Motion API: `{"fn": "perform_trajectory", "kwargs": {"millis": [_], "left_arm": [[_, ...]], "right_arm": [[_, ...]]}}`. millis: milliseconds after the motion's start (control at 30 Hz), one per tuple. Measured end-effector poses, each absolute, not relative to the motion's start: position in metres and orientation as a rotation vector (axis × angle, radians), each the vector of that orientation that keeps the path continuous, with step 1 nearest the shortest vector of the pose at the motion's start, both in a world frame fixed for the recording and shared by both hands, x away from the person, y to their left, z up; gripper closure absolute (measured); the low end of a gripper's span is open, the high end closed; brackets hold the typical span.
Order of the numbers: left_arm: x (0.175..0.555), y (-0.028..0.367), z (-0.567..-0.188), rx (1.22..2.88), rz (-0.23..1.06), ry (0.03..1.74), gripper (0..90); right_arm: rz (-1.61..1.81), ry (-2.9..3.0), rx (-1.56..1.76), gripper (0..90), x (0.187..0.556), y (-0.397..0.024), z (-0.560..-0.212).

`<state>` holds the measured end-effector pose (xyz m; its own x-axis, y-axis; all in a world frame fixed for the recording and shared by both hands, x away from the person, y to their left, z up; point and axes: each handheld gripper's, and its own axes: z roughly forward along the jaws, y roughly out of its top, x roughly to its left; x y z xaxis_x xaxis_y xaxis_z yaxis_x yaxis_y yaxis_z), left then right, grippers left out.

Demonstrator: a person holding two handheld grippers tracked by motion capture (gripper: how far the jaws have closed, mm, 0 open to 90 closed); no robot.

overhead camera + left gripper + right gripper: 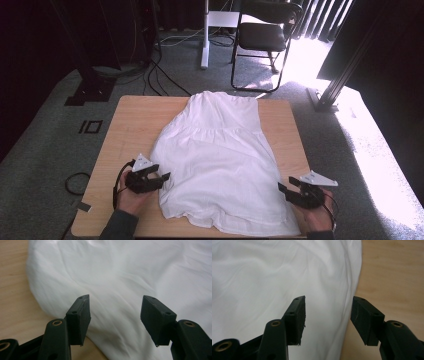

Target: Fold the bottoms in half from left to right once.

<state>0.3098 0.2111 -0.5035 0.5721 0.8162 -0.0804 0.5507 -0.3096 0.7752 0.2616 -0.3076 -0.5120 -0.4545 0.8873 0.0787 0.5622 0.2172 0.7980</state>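
Fingers of both grippers gape, released, beside white garment [220, 160] edges, seemingly clear.

A white sleeveless dress [220, 160] lies spread flat on the wooden table [130, 125], narrow top toward the far edge, wide hem at the near edge, its fabric softly wrinkled.

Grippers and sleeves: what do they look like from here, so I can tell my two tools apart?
Both tools match. The left gripper and the right gripper are black, each topped by a grey three-cornered plate, with a black cable looping off the body. Their jaws end in blocky black pads fixed with small screws, on arms with brass-ringed holes. A dark grey sleeve covers the left forearm.
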Motion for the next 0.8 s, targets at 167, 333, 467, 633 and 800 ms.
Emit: {"fn": "perform_trajectory", "kwargs": {"millis": [167,333,467,633,800], "left_arm": [[0.341,0.211,-0.507,1.990,0.495,1.171,37.8],[0.374,0.226,-0.506,1.882,0.511,1.297,32.2],[0.390,0.229,-0.508,1.885,0.427,1.315,31.6],[0.403,0.221,-0.520,1.951,0.378,1.327,39.5],[0.400,0.213,-0.524,2.030,0.341,1.268,84.5]], "right_arm": [[1.084,2.071,1.341,46.3,0.308,-0.293,-0.516],[1.065,2.071,1.371,46.5,0.374,-0.281,-0.519],[1.094,2.071,1.389,48.8,0.406,-0.272,-0.512],[1.072,2.105,1.423,45.8,0.441,-0.256,-0.513],[1.005,2.183,1.462,42.4,0.470,-0.233,-0.525]]}}
